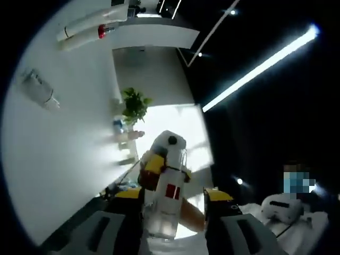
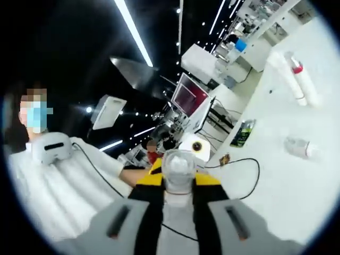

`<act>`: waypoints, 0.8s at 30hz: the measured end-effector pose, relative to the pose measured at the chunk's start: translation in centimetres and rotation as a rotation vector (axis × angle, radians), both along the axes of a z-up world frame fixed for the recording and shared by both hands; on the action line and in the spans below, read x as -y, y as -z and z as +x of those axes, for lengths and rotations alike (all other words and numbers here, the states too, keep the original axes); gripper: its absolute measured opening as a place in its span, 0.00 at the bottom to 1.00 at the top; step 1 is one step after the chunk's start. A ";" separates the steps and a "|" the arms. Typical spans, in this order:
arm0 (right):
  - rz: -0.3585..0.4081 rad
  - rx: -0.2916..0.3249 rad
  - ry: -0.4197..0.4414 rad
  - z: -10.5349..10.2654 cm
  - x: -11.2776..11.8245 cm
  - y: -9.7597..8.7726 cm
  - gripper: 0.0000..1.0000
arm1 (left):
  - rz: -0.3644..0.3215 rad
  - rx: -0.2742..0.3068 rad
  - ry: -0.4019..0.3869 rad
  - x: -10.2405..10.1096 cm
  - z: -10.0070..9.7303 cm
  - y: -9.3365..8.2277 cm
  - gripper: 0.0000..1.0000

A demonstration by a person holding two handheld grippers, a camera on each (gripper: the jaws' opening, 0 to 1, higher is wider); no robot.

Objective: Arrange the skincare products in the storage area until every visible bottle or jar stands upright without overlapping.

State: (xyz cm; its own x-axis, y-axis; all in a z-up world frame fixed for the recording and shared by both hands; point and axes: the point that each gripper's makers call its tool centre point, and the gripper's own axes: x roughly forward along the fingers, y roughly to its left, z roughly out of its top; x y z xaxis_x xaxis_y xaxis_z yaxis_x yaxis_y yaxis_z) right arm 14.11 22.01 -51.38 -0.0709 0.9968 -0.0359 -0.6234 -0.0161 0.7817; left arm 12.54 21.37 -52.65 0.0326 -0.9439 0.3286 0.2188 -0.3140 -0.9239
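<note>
Nearest to you, your left tool (image 1: 172, 212) is clenched on a clear bottle (image 1: 166, 204) with a red label; its two jaws stand on either side of the body, low down. In the right gripper view your right tool (image 2: 179, 186) grips the same bottle (image 2: 178, 169), seen end-on from its clear round end. So both tools hold one bottle in the air, above and well apart from the worktop (image 1: 64, 159).

The bottle looks like hard transparent plastic or glass: stiff, smooth and probably slippery, and I judge it rather light. Hold it on the straight body, not at the neck, and do not squeeze more than needed. Its long axis runs away from the left tool, along the jaws, toward the right tool, which shows just behind it in the left gripper view (image 1: 159, 159).

Farther away, on the white worktop, a small clear bottle (image 1: 40, 87) lies on its side. Beyond it two long white tubes (image 1: 90, 29) lie side by side, touching, one with a red band.
</note>
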 end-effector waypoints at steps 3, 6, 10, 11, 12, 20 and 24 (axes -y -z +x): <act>0.006 -0.007 -0.052 -0.6 -0.1 -0.5 0.19 | 0.027 0.058 0.058 0.9 -1.2 -0.1 0.45; 0.010 0.005 -0.090 -1.2 -0.4 -0.8 0.19 | 0.033 0.105 0.115 1.4 -2.2 -0.2 0.32; 0.049 -0.013 -0.112 -1.5 -0.6 -1.4 0.19 | -0.012 0.138 0.130 1.6 -3.0 -1.2 0.25; 0.061 -0.009 -0.111 -1.4 -0.7 -1.5 0.20 | -0.016 0.158 0.122 1.5 -3.0 -1.2 0.25; 0.069 -0.003 -0.112 -1.5 -0.8 -1.6 0.20 | -0.020 0.208 0.110 1.5 -3.1 -1.4 0.25; 0.116 0.000 -0.032 0.0 -1.4 -1.8 0.21 | 0.010 0.263 0.031 1.4 -2.1 -1.3 0.24; 0.071 0.072 0.105 2.3 -1.3 -1.2 0.22 | 0.081 0.273 -0.060 1.4 -0.3 -0.6 0.24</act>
